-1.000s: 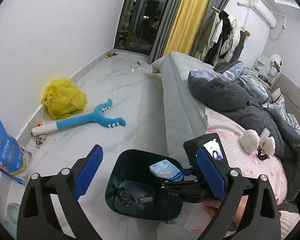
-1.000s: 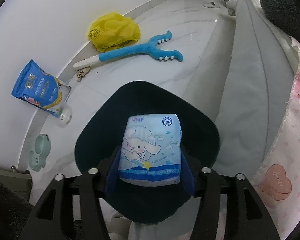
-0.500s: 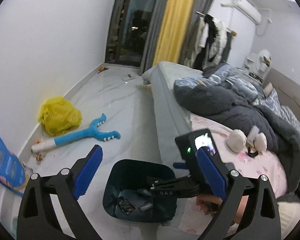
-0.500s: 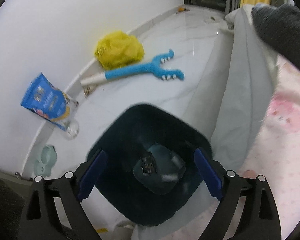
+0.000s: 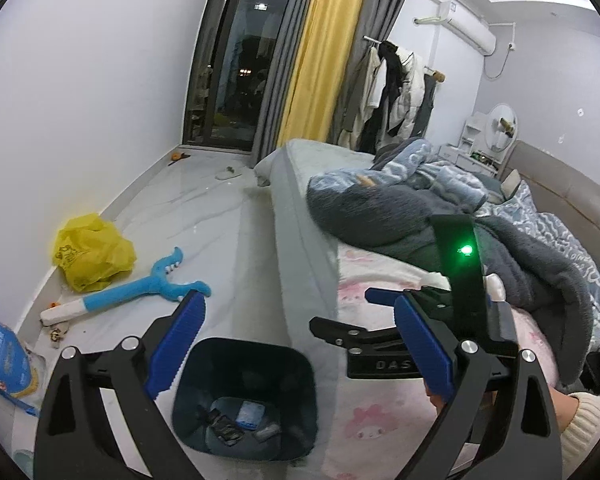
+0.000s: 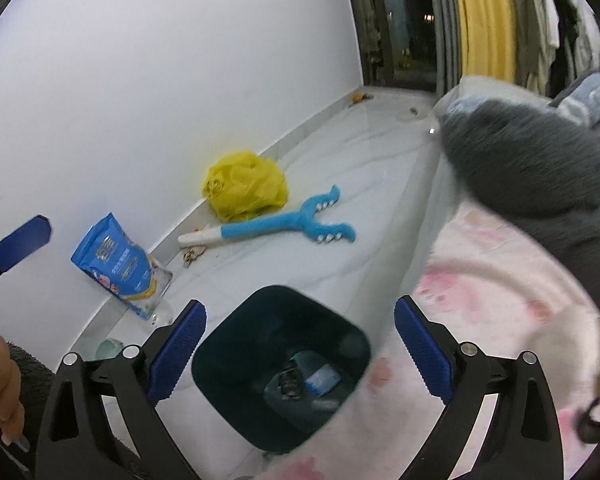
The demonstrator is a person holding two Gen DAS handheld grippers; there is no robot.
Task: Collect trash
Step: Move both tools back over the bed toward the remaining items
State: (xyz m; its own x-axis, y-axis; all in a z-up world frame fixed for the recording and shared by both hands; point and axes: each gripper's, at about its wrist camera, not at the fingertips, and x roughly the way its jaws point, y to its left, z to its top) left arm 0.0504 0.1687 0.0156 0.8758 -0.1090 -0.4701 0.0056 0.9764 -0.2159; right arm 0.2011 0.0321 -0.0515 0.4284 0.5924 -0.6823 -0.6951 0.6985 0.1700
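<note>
A dark bin (image 5: 300, 364) (image 6: 236, 320) stands on the floor against the bed's side. A blue-and-white tissue pack (image 5: 250, 414) (image 6: 322, 378) lies inside it among darker scraps. My right gripper (image 6: 300, 320) hangs above the bin, its jaws opening with nothing between them. In the left wrist view that right gripper (image 5: 348, 310) shows side-on over the pink sheet, a green light on its body. My left gripper (image 5: 300, 320) is open and empty above the bin. White crumpled lumps (image 5: 434, 280) on the bed are partly hidden behind the right gripper.
A yellow plastic bag (image 5: 92, 254) (image 6: 244, 184), a blue claw-shaped toy (image 5: 140, 286) (image 6: 284, 226) and a blue pouch (image 6: 112, 260) lie on the white floor by the wall. The bed (image 5: 300, 208) carries grey and blue blankets (image 5: 380, 208). A person's hand (image 6: 0, 380) is at lower left.
The right gripper let go of the tissue pack, which now lies in the bin, and its jaws spread wide. Both grippers rose, so the bin looks smaller and lower.
</note>
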